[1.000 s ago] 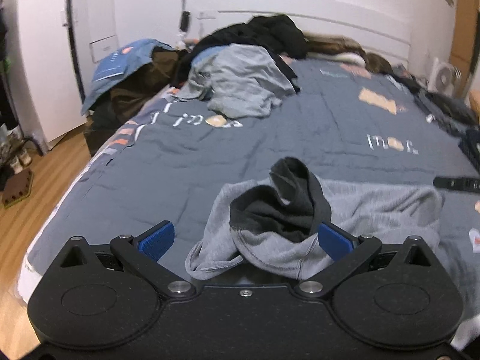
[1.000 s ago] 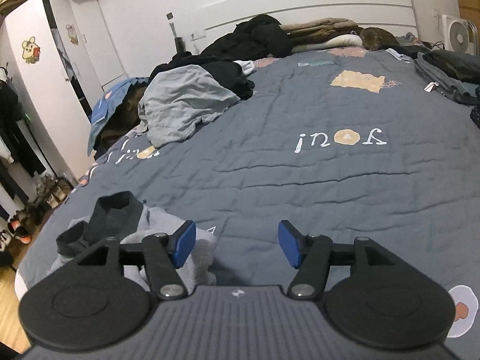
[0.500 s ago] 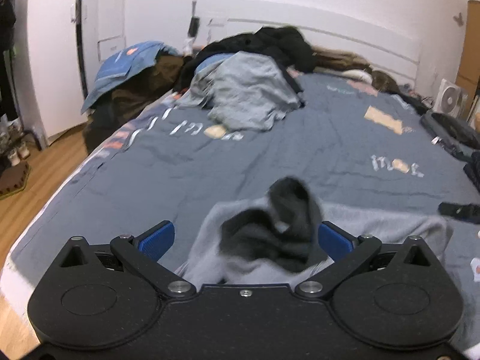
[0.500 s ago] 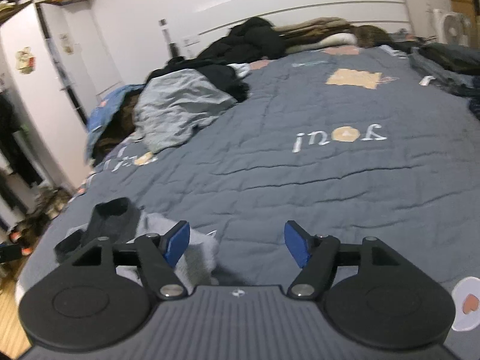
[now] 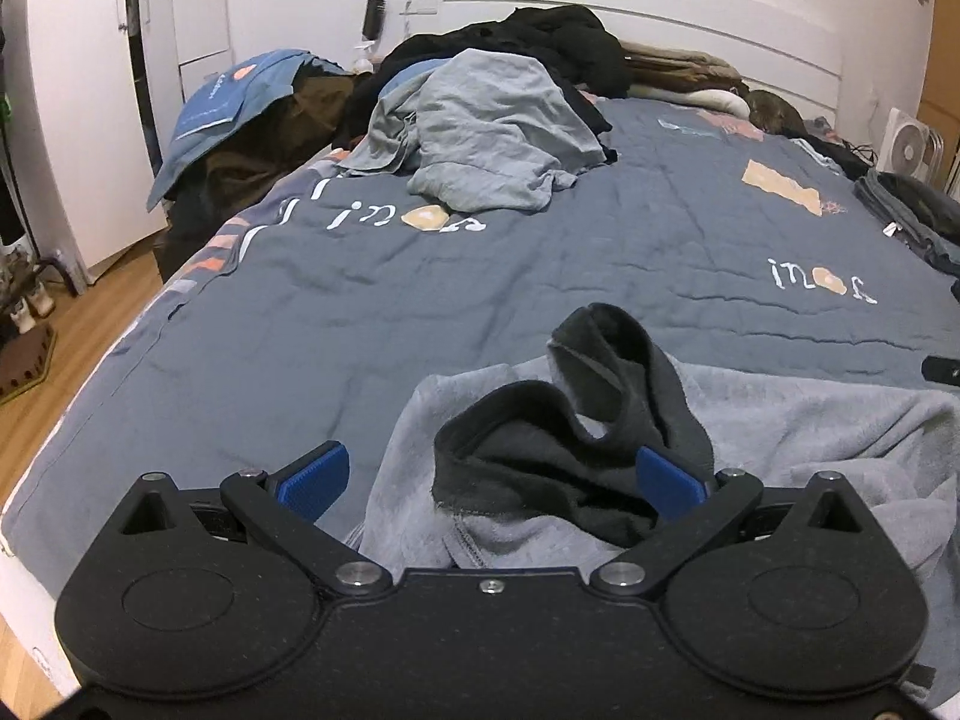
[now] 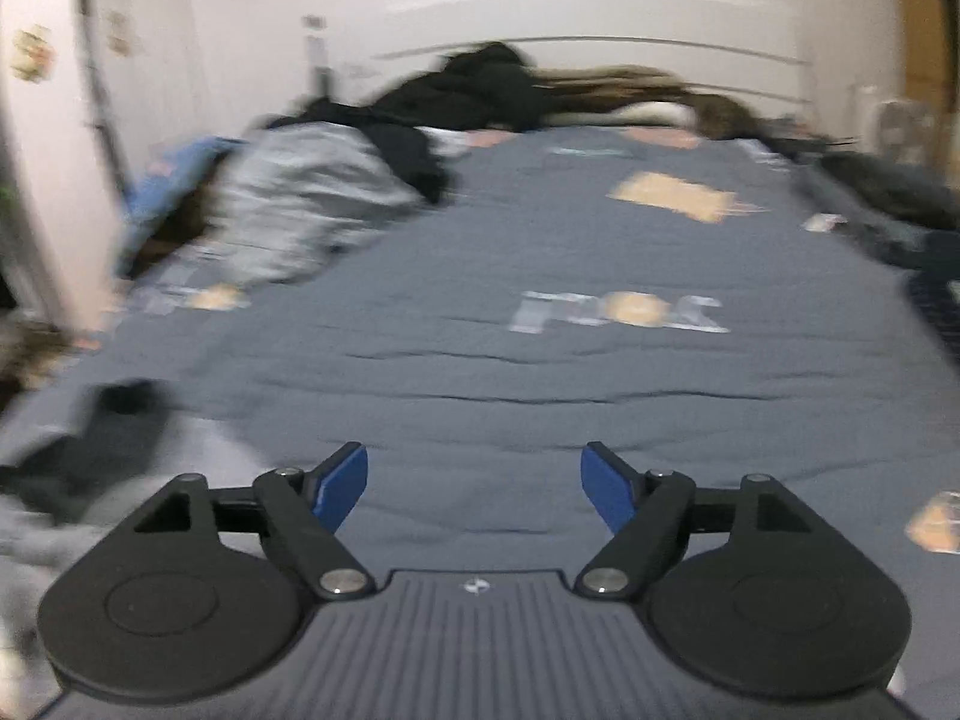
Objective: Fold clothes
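A fuzzy light-grey fleece garment (image 5: pixel 798 438) with a charcoal ribbed collar (image 5: pixel 576 420) lies crumpled at the near edge of a slate-blue quilted bedspread (image 5: pixel 540 276). The left tongs (image 5: pixel 489 480) gape wide around the collar; the right tongs (image 6: pixel 474 486), wide, hover over bare quilt in a blurred view.

Bed (image 5: pixel 420 312): grey fleece garment (image 5: pixel 780 438), clothes pile (image 5: pixel 492 132).
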